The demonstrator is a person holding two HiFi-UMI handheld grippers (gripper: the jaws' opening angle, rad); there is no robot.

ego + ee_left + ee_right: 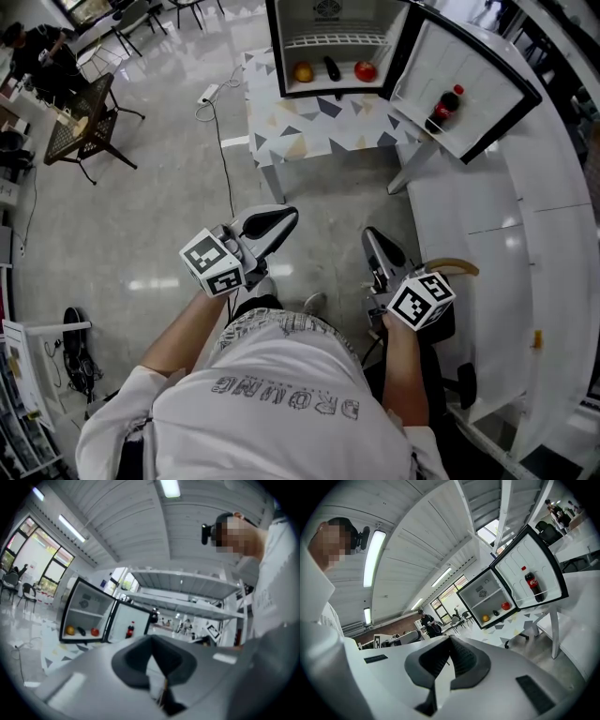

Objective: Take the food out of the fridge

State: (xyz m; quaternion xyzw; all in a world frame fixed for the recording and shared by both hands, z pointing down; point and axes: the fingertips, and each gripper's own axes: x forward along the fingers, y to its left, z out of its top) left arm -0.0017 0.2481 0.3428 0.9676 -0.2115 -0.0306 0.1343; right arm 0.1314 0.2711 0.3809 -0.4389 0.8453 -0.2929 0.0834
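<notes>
A small fridge [277,42] stands open on a low table, far ahead of both grippers. On its floor lie an orange fruit [303,71], a dark oblong item [332,67] and a red fruit [365,70]. The open door [487,89] holds a cola bottle [446,105]. My left gripper [289,218] and right gripper [371,236] are held out close in front of the person, both shut with nothing between the jaws. The left gripper view shows the same food [70,630] and bottle [131,629] small and distant. The right gripper view shows the red fruit [506,605] and bottle [533,584].
The fridge sits on a table with a patterned top [319,122]. A long white counter [525,234] runs along the right, with a yellow curved thing [457,267] near my right gripper. A power strip and cable [208,94] lie on the floor; a wicker chair [84,117] stands far left.
</notes>
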